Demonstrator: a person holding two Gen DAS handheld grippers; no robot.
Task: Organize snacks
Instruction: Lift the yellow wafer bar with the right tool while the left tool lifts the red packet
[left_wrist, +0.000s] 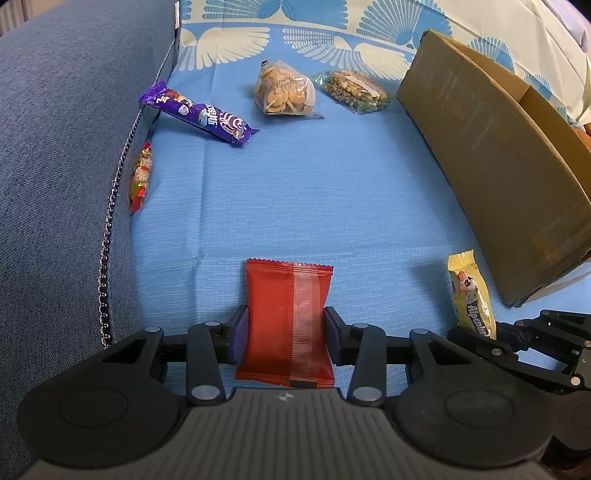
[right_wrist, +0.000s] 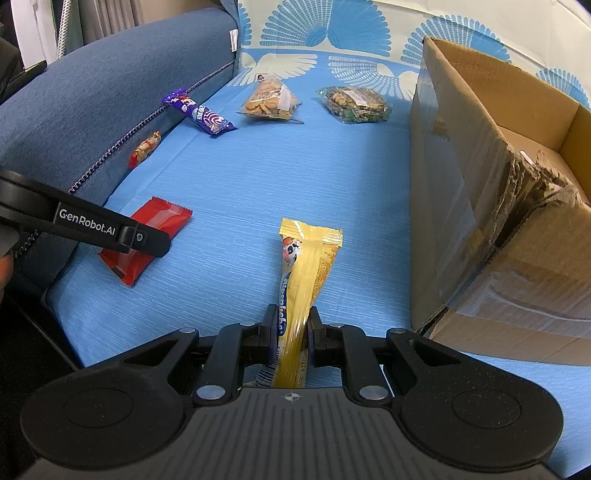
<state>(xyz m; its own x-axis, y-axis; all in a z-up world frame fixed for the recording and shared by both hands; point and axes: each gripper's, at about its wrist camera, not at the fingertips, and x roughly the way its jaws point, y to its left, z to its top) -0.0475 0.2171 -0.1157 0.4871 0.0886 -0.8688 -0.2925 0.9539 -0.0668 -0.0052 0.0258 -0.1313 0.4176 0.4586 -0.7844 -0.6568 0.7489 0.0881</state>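
Left wrist view: flat red foil snack packet (left_wrist: 286, 325) lies on the blue sofa cover (left_wrist: 314, 192), clamped by the left tool (left_wrist: 285, 338). Right tool (right_wrist: 292, 330) pinches a yellow foil candy stick (right_wrist: 304, 280) beside the open brown cardboard box (right_wrist: 480, 206).

A plain red packet (left_wrist: 286, 325) with a clear strip down it sits against the light blue sheet (left_wrist: 314, 192), whose far end carries white and blue fan shapes. The wafer bar (right_wrist: 303, 280) is yellow with a cartoon face. A purple bar (left_wrist: 199, 116) shows white swirls. The armrest (left_wrist: 66, 147) is denim blue, the box (right_wrist: 480, 206) plain brown. Both claws are black.
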